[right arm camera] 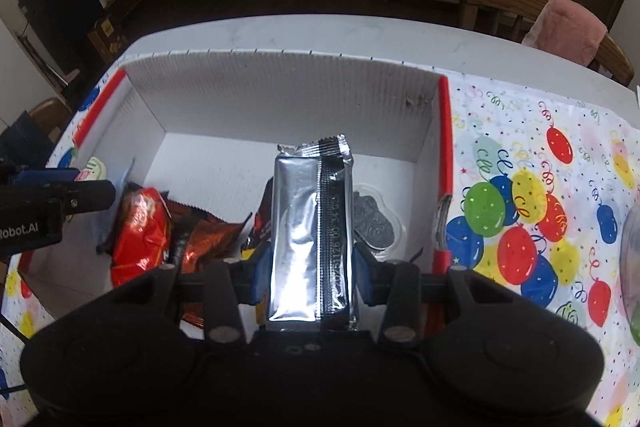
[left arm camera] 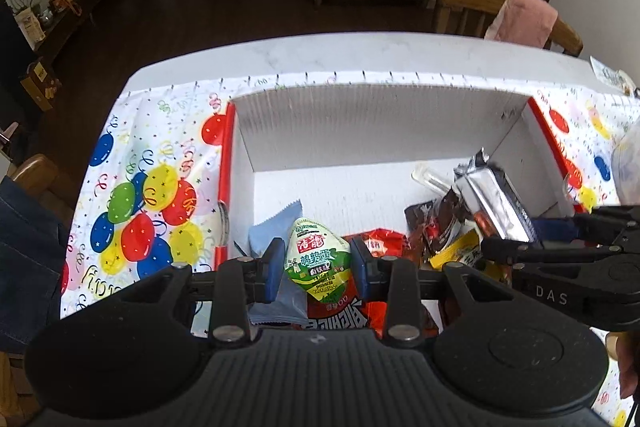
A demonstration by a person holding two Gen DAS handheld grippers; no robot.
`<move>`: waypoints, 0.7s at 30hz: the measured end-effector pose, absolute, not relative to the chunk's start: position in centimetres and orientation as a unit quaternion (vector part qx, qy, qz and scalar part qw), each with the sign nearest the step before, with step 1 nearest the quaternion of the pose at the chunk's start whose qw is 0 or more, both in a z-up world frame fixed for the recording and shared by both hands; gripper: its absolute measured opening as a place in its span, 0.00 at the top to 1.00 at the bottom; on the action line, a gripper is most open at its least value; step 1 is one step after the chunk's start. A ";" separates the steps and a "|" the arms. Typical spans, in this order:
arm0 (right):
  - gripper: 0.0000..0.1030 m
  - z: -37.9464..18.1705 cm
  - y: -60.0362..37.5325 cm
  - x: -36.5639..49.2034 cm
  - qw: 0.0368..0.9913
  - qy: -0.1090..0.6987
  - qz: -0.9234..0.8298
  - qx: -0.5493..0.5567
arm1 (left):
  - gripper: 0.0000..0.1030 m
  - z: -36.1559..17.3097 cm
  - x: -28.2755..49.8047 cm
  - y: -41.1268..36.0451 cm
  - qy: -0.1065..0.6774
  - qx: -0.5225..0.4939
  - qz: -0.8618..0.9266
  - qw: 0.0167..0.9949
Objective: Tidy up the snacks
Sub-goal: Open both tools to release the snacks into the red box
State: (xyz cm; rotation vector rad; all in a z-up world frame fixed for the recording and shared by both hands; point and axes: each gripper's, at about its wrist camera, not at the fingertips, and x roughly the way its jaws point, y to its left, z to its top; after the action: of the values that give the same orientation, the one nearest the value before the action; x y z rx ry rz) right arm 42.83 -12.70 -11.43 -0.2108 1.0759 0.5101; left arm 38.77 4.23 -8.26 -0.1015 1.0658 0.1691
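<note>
A: Left gripper (left arm camera: 318,269) state? 
B: Closed on the green-and-white egg packet (left arm camera: 318,263), pinched across its middle, held over the near left part of the white box (left arm camera: 360,119). A blue packet (left arm camera: 272,239) and a red bag (left arm camera: 360,319) are seen under it.

A: Right gripper (right arm camera: 312,267)? 
B: Clamped on the silver wrapper (right arm camera: 310,239), long axis pointing away along the fingers, held over the right half of the box. A clear packet of grey discs (right arm camera: 374,219) lies beneath, beside the right wall; dark brown packets (right arm camera: 200,239) are piled to the left.

A: Step in hand? 
B: Judged as placing both snacks into the box, set on the balloon tablecloth (right arm camera: 540,207).

A: How should it be done well? 
B: Each snack should be lowered close to the pile before the fingers are opened, so nothing is bounced out. The silver wrapper is best laid flat toward the bare back floor. The two grippers are close together; releases should be staggered so a collision is avoided.
</note>
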 end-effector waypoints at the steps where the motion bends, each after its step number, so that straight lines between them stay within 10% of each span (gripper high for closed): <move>1: 0.60 -11.5 -12.6 42.8 0.823 0.504 0.240 -0.106 | 0.67 -8.5 38.8 4.2 0.511 -0.048 0.079 0.855; 21: 0.59 -12.4 -10.5 41.7 0.817 0.494 0.247 -0.166 | 0.66 -9.9 38.6 4.6 0.523 -0.056 0.080 0.847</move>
State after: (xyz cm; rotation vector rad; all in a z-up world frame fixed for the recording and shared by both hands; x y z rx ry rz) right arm 41.68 -10.55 -12.37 -0.3539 1.0529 0.5258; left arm 38.63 4.64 -9.94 -0.1174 1.1025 0.1691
